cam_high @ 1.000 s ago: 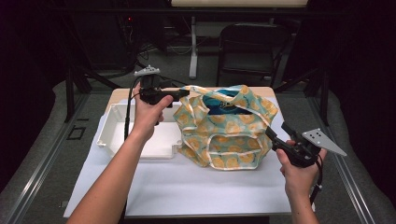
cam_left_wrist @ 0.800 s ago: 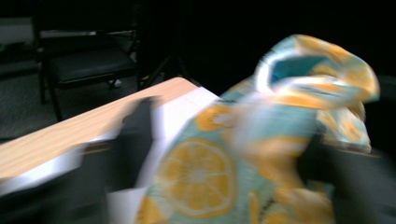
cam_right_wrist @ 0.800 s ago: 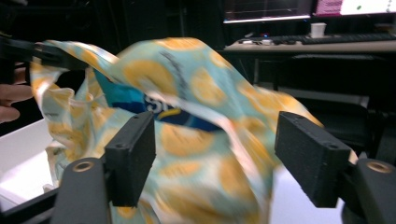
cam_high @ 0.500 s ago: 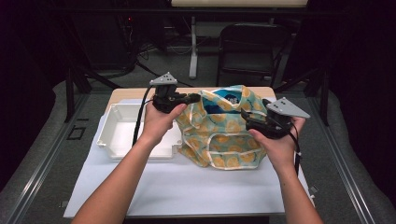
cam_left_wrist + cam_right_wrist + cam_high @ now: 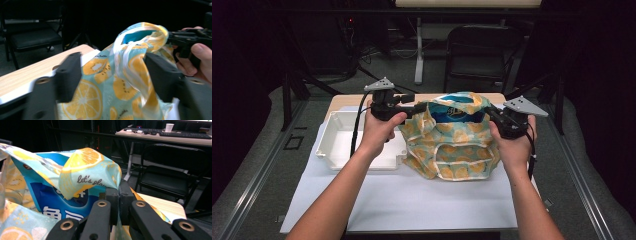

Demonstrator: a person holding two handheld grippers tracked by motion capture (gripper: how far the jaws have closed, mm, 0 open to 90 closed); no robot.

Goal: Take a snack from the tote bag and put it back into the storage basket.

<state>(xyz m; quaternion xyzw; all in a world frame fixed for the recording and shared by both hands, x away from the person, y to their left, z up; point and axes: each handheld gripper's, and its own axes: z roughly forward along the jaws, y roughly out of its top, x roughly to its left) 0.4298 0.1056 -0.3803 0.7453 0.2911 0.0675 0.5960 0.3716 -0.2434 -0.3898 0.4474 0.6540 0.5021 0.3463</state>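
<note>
- While the table takes up most of the high view, the real action sits toward its back right, where the citrus-print bag is propped up on the white mat with a blue packet poking out of its mouth.
- Next biggest is the white tray, just left of the bag and not part of anything at the moment.
- Step in hand, as I read it: opening the bag's mouth, one gripper on each side of the rim.
- Right gripper has just snapped closed and is clamped on the rim fabric; in its own view the jaws are pressed together with cloth pinched between them.
- Left gripper is the weak link. Its jaws have just been opening and stand apart, with the bag's cloth and pale handle strap between them but not pressed by either pad, so no grip there yet.
- Next move, my guess: ease the left jaws onto the near rim or strap, close them, then pull the two hands apart so the mouth opens around the packet. Grabbing only the loose strap might just lift the strap, not the rim.
</note>
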